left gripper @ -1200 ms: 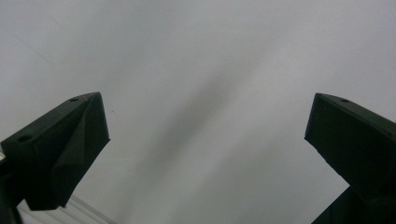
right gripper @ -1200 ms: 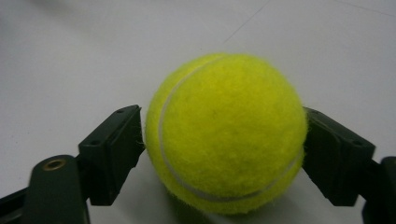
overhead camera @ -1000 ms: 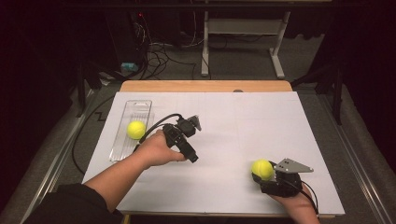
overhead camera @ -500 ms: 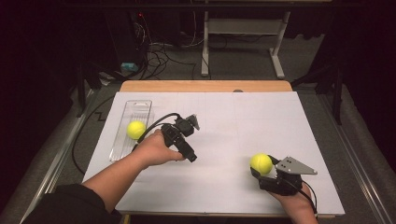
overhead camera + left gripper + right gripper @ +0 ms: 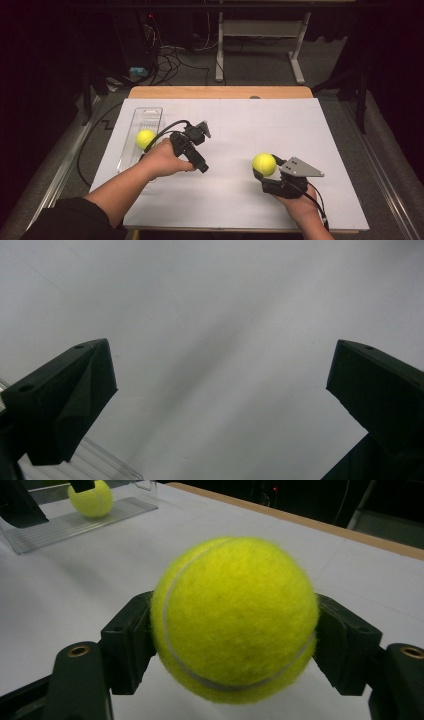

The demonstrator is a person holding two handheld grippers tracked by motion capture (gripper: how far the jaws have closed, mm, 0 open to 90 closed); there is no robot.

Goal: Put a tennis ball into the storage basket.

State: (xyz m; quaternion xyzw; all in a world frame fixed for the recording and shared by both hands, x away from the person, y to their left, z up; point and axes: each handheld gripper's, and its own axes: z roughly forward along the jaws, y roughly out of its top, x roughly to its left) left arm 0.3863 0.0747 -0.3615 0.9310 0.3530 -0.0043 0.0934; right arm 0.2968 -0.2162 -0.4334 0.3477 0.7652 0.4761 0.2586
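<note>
White table (image 5: 230, 125), two tennis balls (image 5: 264, 163), one tray (image 5: 148, 117)

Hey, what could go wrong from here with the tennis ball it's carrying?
The right hand-held gripper clamps the tennis ball only at its sides, so the round, fuzzy ball might slip out and roll across the white table. The clear tray already holds a second ball, which a drop could knock.
</note>
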